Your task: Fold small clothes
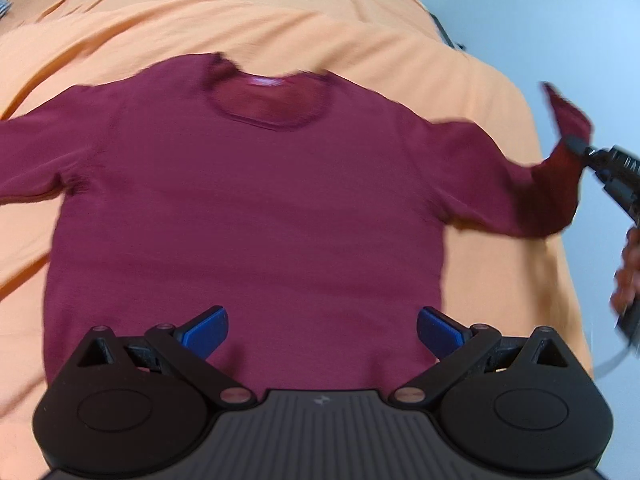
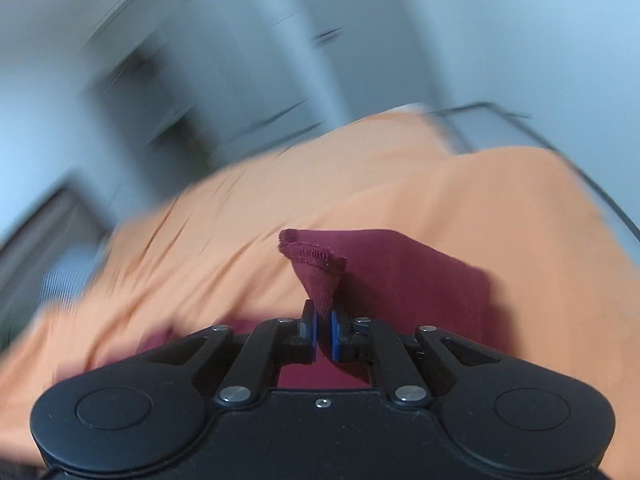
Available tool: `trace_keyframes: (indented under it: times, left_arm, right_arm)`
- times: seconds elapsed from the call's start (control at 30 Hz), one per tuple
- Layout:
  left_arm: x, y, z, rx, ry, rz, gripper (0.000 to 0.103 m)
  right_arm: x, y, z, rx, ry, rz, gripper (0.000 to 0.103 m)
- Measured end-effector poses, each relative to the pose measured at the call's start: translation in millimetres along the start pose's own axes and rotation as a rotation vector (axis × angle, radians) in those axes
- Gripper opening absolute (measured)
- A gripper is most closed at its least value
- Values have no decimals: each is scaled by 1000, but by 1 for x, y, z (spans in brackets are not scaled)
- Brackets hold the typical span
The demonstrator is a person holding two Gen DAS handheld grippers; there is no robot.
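A small maroon long-sleeved shirt [image 1: 248, 200] lies flat, front up, on an orange cloth, collar away from me. My left gripper [image 1: 322, 330] hovers open above the shirt's lower hem, blue pads wide apart, nothing between them. My right gripper [image 2: 322, 330] is shut on the cuff of the right sleeve [image 2: 320, 272], lifting it off the cloth. In the left wrist view that gripper [image 1: 580, 148] appears at the right edge, with the sleeve [image 1: 536, 196] raised. The left sleeve [image 1: 32, 160] lies spread out flat.
The orange cloth [image 1: 240, 12] covers the whole work surface and drops away at its right edge [image 1: 560, 280]. A person's hand [image 1: 628, 280] holds the right gripper. White cabinets and a wall [image 2: 280, 60] stand blurred behind.
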State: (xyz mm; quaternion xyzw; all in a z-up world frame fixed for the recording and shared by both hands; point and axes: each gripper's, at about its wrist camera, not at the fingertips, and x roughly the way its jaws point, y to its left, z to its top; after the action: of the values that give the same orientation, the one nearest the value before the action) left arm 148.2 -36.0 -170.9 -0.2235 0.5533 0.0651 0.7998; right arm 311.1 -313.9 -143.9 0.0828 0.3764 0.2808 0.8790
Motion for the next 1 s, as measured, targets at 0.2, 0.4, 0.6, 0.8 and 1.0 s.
trace_keyframes:
  times: [0.2, 0.4, 0.6, 0.8, 1.0]
  left_arm:
    - [0, 73, 21, -103, -70, 32, 103]
    - [15, 118, 50, -165, -89, -41, 102]
    - [66, 91, 74, -75, -68, -160, 96]
    - [128, 57, 82, 3, 17, -122, 58]
    - [127, 59, 87, -13, -43, -154, 2]
  right_arm:
    - [87, 117, -58, -138, 151, 99, 7]
    - [83, 140, -85, -91, 221, 155, 29]
    - [7, 79, -74, -37, 172, 52, 42]
    - [-39, 35, -84, 4, 164, -39, 43]
    - [-42, 22, -93, 56, 169, -64, 43]
